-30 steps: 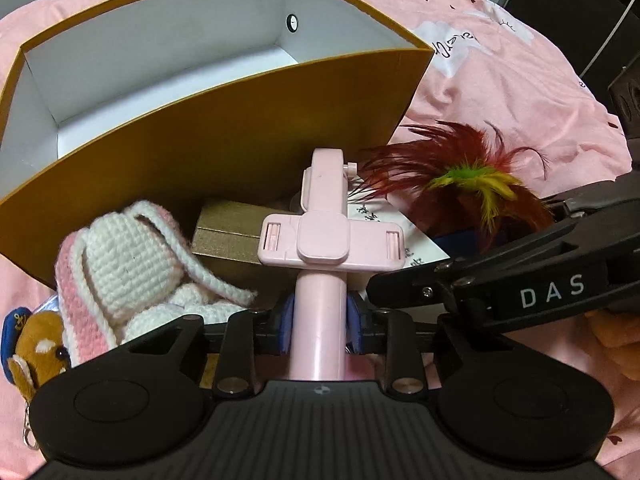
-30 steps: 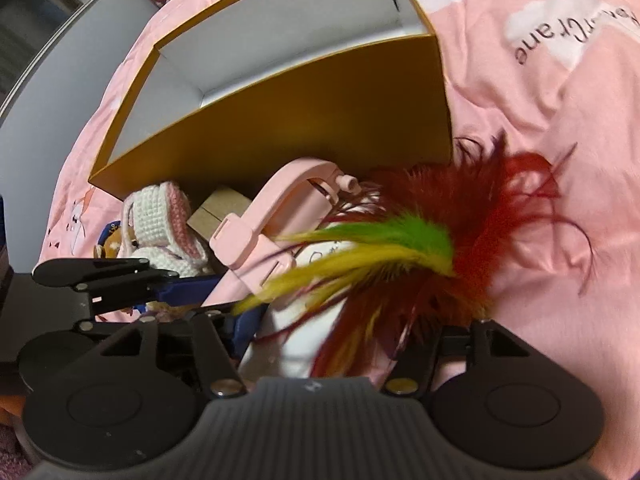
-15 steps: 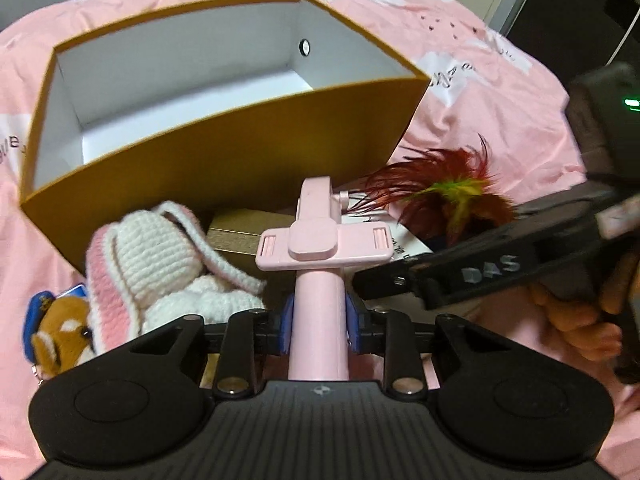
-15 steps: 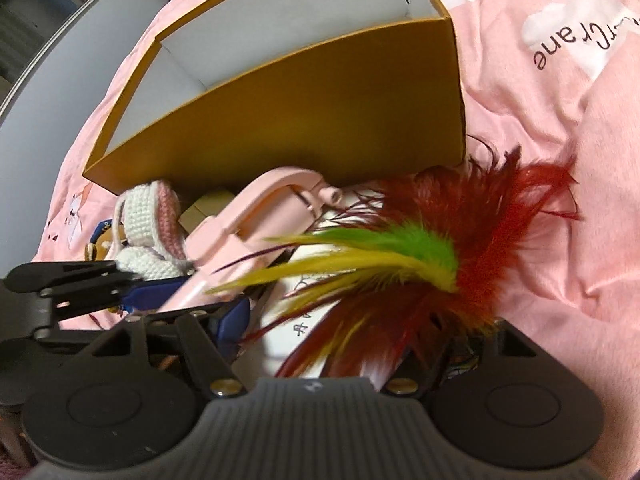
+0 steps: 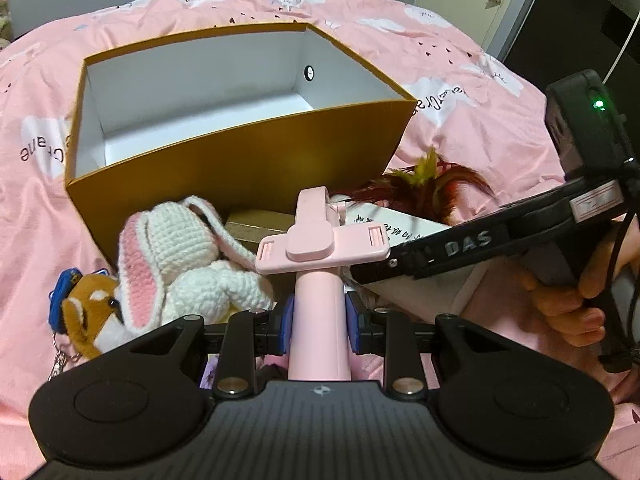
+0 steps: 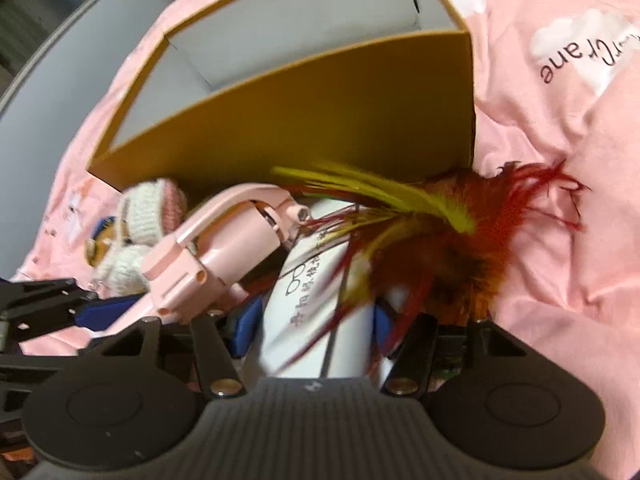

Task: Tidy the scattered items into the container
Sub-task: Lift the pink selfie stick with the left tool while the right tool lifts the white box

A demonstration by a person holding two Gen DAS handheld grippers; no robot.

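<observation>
On the bed, a pink bedcover (image 5: pixel 480 60) with white clouds, small hearts and the printed word "Crane". Upon it an open cardboard box (image 5: pixel 240 168), orange-brown outside, white and empty inside. Just before its near wall: crocheted rabbit (image 5: pixel 180 252), fox keychain (image 5: pixel 84 312) with blue cap, small gold carton (image 5: pixel 256 226). Left hand-held gripper (image 5: pixel 318 322) pinching the stem of a pink phone holder (image 5: pixel 320 240), raised in front of the box. Right hand-held gripper (image 6: pixel 312 320), marked "DAS" on its side, held by a hand (image 5: pixel 568 304); jaws just been closing, blue pads now against a white carton (image 6: pixel 312 304) with black characters too blurred to read. Red, yellow and green feather toy (image 6: pixel 452 248) lying over that carton. Behind, grey wall and dark doorway.
</observation>
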